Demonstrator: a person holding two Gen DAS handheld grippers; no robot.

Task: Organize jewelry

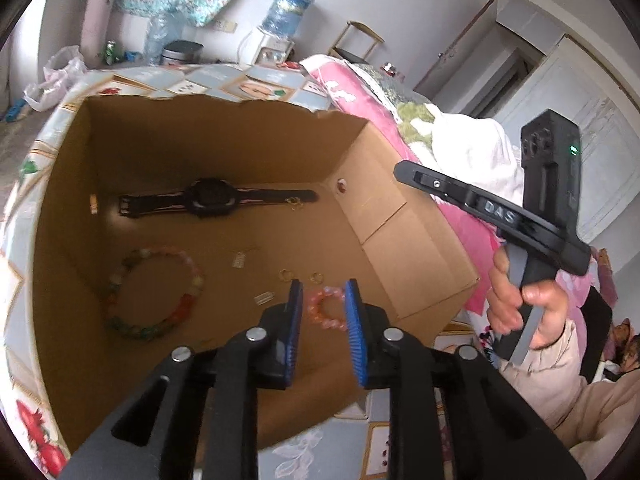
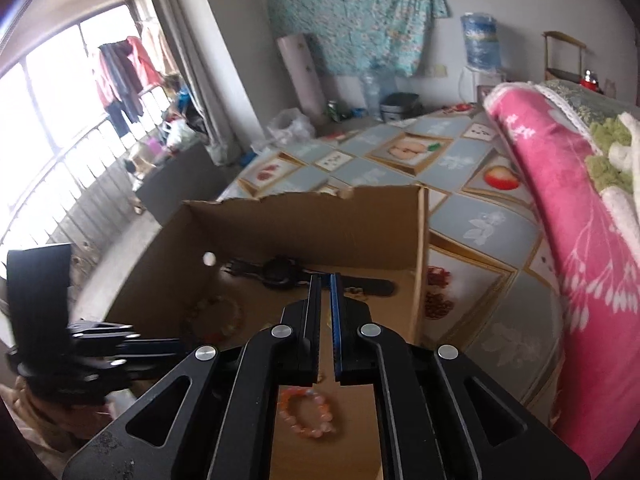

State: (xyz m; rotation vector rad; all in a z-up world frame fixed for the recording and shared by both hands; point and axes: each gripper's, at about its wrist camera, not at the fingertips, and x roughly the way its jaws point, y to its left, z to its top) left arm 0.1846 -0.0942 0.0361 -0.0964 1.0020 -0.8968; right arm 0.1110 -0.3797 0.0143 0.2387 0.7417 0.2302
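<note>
An open cardboard box (image 1: 400, 240) stands on a table with a patterned cloth. On its floor lie a black wristwatch (image 1: 212, 198), a large multicoloured bead bracelet (image 1: 154, 294), a small pink bead bracelet (image 1: 328, 308), two gold rings (image 1: 286, 274) and small silver pieces (image 1: 264, 299). My left gripper (image 1: 323, 284) hovers over the pink bracelet, open, with nothing between its blue pads. A hand holds my right gripper (image 1: 404, 170) above the box's right wall. In the right wrist view my right gripper (image 2: 326, 277) stands open by a narrow slit, empty, above the pink bracelet (image 2: 308, 412) and the watch (image 2: 280, 272).
The patterned tablecloth (image 2: 480, 232) runs on behind and to the right of the box (image 2: 320, 220). A pink blanket (image 2: 560, 208) is heaped along the right side. A water dispenser (image 1: 280, 24), a pot and a plastic bag (image 1: 52, 80) stand beyond the table. The left gripper (image 2: 80, 340) shows blurred at the left.
</note>
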